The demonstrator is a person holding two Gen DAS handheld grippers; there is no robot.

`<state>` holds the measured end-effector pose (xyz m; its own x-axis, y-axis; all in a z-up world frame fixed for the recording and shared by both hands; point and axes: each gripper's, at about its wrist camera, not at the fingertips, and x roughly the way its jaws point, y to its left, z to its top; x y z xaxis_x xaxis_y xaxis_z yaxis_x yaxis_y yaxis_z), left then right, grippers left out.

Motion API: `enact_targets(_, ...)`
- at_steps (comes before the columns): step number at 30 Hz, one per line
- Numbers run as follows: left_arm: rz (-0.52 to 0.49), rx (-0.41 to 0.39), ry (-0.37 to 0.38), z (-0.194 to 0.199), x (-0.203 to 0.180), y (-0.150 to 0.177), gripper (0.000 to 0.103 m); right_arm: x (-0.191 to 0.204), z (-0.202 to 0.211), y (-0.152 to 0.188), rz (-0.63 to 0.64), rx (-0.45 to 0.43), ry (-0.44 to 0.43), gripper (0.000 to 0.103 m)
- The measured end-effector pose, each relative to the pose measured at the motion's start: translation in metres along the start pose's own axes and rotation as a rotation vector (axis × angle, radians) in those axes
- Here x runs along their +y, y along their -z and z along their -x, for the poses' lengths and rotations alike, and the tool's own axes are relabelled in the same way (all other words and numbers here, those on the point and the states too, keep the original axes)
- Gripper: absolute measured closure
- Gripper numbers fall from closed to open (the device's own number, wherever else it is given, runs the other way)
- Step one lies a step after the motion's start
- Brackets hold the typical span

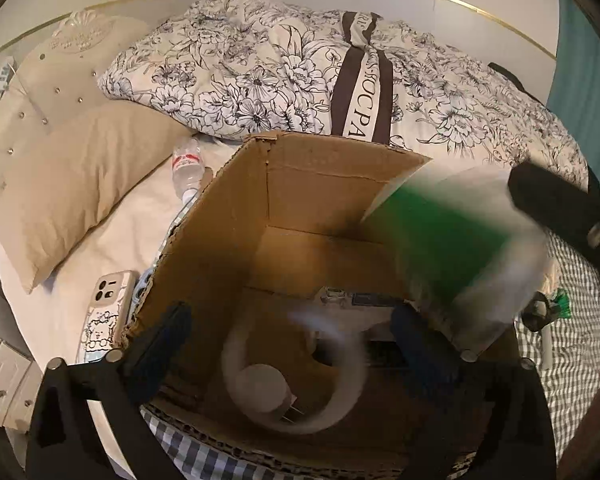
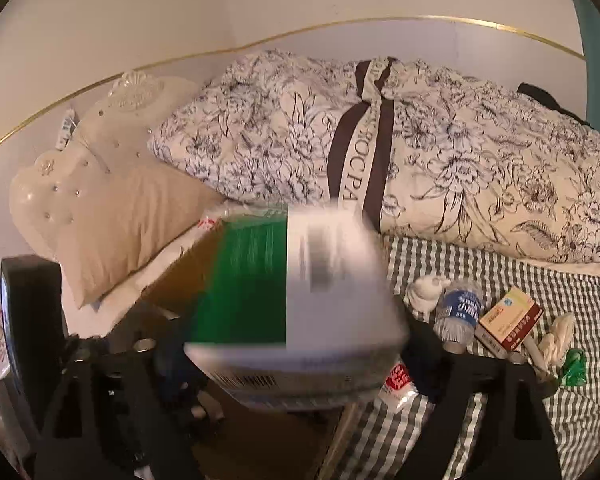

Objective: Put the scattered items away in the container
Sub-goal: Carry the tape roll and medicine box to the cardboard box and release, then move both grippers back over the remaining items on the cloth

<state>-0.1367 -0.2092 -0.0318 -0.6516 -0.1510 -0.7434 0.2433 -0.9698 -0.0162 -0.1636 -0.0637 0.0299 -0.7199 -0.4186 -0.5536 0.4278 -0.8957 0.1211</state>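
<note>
An open cardboard box stands on the bed. My left gripper is open above it, and white headphones, blurred, are between and below its fingers inside the box. My right gripper is shut on a green and white box, blurred; in the left wrist view that box hangs over the cardboard box's right rim. Scattered on the checked sheet are a blue-label bottle, a red and yellow carton, a white figurine and a green wrapper.
A floral duvet lies behind the cardboard box. A beige pillow, a clear bottle and a phone lie left of it. A crumpled white cloth lies at right.
</note>
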Motion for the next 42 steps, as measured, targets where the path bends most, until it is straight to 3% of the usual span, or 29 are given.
enact_targets(3,0.001,0.008,0.003,0.003,-0.001,0.001,0.0,0.0,0.01,-0.001,0.001,-0.041,0.006,0.011)
enact_targets(12,-0.002,-0.015,0.019,0.035,-0.014,0.005,0.0,-0.031,0.045,0.009,-0.077,-0.037,0.049,0.011)
enact_targets(24,-0.08,-0.045,0.1,0.093,-0.08,0.03,0.0,-0.085,0.131,0.053,-0.111,-0.038,0.194,0.011)
enact_targets(29,-0.117,-0.052,0.124,0.109,-0.108,0.045,0.0,-0.124,0.172,0.078,-0.181,-0.047,0.26,0.011)
enact_targets(42,-0.198,-0.019,0.174,0.108,-0.181,0.078,0.0,-0.197,0.23,0.125,-0.307,-0.049,0.356,0.011)
